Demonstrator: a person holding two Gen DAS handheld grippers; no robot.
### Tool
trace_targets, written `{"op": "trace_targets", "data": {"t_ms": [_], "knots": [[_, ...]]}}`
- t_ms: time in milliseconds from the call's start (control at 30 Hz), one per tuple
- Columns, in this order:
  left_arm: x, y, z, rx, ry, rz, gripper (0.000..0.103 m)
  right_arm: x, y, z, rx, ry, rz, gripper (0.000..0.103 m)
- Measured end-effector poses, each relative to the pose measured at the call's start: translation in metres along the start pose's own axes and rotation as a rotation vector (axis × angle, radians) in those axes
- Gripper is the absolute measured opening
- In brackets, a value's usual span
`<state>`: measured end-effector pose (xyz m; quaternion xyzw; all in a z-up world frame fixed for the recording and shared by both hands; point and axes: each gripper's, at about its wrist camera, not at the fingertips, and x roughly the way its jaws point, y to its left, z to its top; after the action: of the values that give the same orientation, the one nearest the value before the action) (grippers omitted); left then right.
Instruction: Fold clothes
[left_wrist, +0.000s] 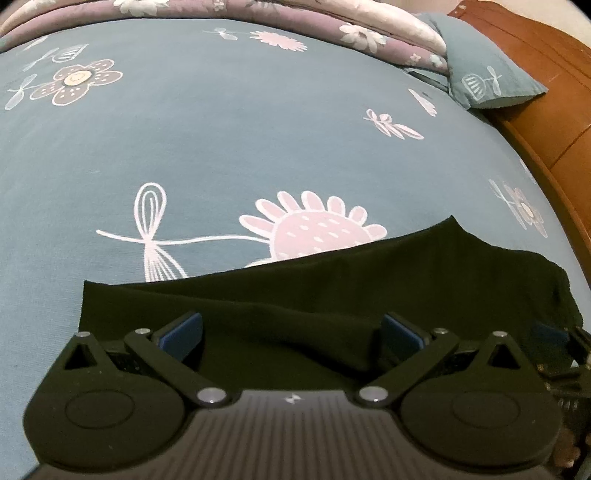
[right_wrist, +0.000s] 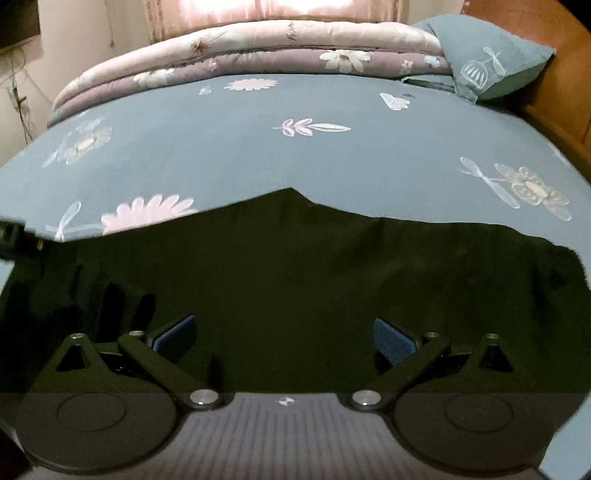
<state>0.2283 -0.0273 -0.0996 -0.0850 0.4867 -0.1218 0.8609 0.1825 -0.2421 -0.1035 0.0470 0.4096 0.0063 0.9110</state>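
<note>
Black garment (left_wrist: 332, 295) lies spread on the bed at the near edge, directly under both tools, and it is the only piece of clothing in view. Nearest the cameras, the left tool (left_wrist: 291, 334) hangs over the left part of the cloth with its blue-padded fingers (left_wrist: 181, 338) wide apart and nothing between them; the right tool (right_wrist: 284, 338) sits the same way over the middle of the cloth, jaws spread and empty. At the right margin of the left wrist view a sliver of the other tool shows just beside the garment's right end.

The cloth itself looks partly handled: a long ridge runs across it in the left view, which I read as one layer lying over another, so perhaps a first fold is down, though the fabric is too dark to be sure. Its far outline is uneven, with a peak in the middle and a lumpy right end, so it is not yet a neat rectangle. By my judgement the task is at an early or middle stage, with smoothing and at least one more fold left, and neither tool holds an edge to start it.

Beyond the garment the blue flowered bedsheet (right_wrist: 258, 147) stretches bare. Farther back lie a folded floral quilt (right_wrist: 258, 48) and a blue pillow (right_wrist: 491, 62) against the wooden headboard (left_wrist: 535, 74)
</note>
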Motion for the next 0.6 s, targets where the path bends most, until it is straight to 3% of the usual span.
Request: {"op": "trace_targets", "data": {"t_ms": [100, 267, 433, 600], "knots": [[0.0, 0.0, 0.0, 0.006, -0.003, 0.005, 0.102, 0.018, -0.018, -0.005, 0.092, 0.053, 0.012, 0.103], [0.002, -0.003, 0.0, 0.023, -0.009, 0.033, 0.102, 0.002, -0.029, -0.007, 0.144, 0.024, 0.015, 0.103], [0.002, -0.002, 0.0, 0.022, -0.013, 0.027, 0.102, -0.055, -0.062, -0.005, 0.191, -0.117, -0.014, 0.103], [0.003, -0.002, 0.0, 0.016, -0.017, 0.039, 0.102, -0.094, -0.143, -0.029, 0.482, -0.223, -0.017, 0.103]]}}
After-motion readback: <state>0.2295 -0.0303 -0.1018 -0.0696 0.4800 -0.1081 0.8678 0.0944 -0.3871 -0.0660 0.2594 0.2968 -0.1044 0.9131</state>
